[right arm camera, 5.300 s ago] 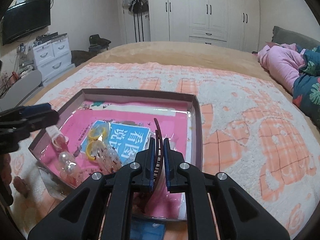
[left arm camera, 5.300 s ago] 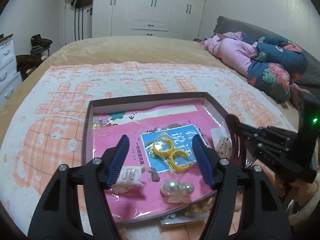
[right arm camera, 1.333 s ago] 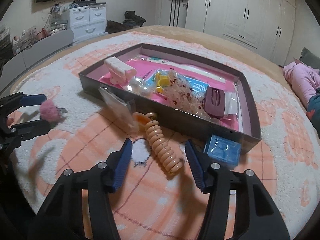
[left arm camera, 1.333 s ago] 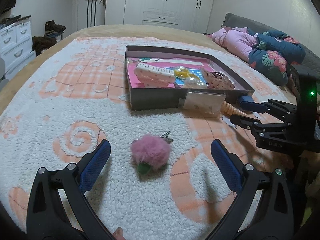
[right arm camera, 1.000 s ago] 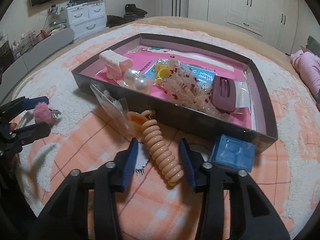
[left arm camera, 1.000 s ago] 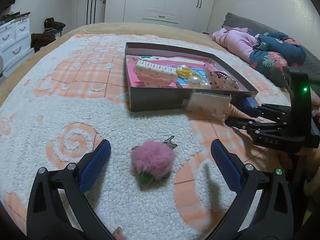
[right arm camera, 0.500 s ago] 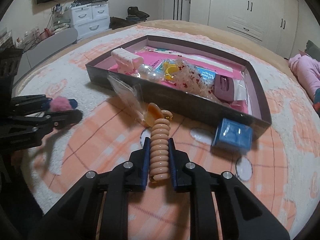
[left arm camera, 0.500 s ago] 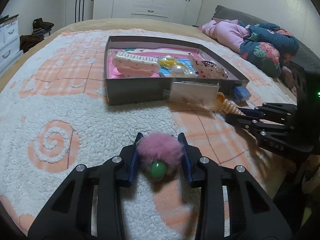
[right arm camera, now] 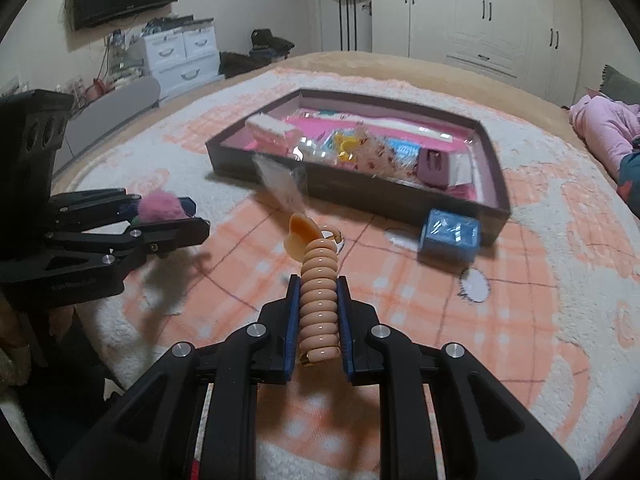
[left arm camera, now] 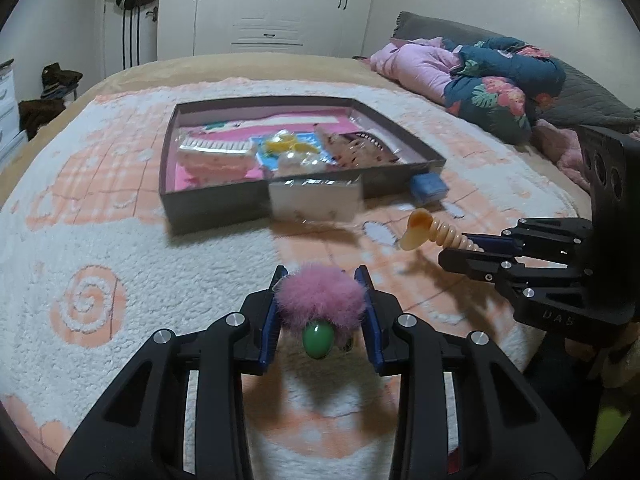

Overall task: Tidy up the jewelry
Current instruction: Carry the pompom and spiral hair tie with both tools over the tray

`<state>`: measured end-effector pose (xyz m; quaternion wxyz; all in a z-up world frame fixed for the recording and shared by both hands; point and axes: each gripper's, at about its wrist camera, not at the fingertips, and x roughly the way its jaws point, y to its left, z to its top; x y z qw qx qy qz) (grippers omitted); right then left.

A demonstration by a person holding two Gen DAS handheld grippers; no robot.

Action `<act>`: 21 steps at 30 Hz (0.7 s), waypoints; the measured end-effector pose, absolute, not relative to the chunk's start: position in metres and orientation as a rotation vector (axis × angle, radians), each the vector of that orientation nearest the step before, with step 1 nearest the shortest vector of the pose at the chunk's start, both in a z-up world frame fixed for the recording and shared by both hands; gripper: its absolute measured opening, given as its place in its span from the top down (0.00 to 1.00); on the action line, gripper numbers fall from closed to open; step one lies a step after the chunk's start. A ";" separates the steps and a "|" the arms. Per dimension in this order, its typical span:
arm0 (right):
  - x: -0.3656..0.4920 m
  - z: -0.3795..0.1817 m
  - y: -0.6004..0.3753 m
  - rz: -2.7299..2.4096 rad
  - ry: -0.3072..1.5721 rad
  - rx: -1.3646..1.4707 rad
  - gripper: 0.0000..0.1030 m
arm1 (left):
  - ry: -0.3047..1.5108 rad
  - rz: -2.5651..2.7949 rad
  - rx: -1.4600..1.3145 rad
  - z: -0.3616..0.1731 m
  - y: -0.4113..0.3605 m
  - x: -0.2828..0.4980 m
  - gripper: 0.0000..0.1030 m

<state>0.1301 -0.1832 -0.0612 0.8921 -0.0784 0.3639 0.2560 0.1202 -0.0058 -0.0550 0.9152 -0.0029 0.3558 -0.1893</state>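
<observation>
At lower centre of its view, the left gripper (left arm camera: 320,312) was closed on a pink pompom clip (left arm camera: 320,304), while the right gripper (right arm camera: 318,312) pinched a coiled hair tie (right arm camera: 318,300), both lifted off the blanket (left arm camera: 100,240). The tray (left arm camera: 208,204) of trinkets sat upper centre, a blue box (right arm camera: 450,236) beside it. Both pieces seemingly awaited carrying over its near wall and releasing inside.

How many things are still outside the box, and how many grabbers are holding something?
Fluffy pink pom-pom, held by the left gripper: 1
Peach spiral hair tie, held by the right gripper: 1
Blue box on the blanket: 1
Clear packet leaning on the tray: 1
Total outside: 4
Grippers holding something: 2
</observation>
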 end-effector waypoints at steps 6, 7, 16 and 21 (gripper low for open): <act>0.125 -0.041 -0.196 0.504 0.701 -0.133 0.83 | 0.699 -0.398 -0.019 -0.034 -0.015 0.122 0.75; 0.124 -0.038 -0.198 0.501 0.692 -0.128 0.83 | 0.693 -0.399 -0.026 -0.029 -0.016 0.123 0.75; 0.121 -0.015 -0.222 0.454 0.643 -0.071 0.83 | 0.639 -0.410 -0.034 -0.003 -0.025 0.133 0.75; 0.124 -0.005 -0.235 0.424 0.620 -0.057 0.83 | 0.622 -0.421 -0.030 0.008 -0.033 0.143 0.75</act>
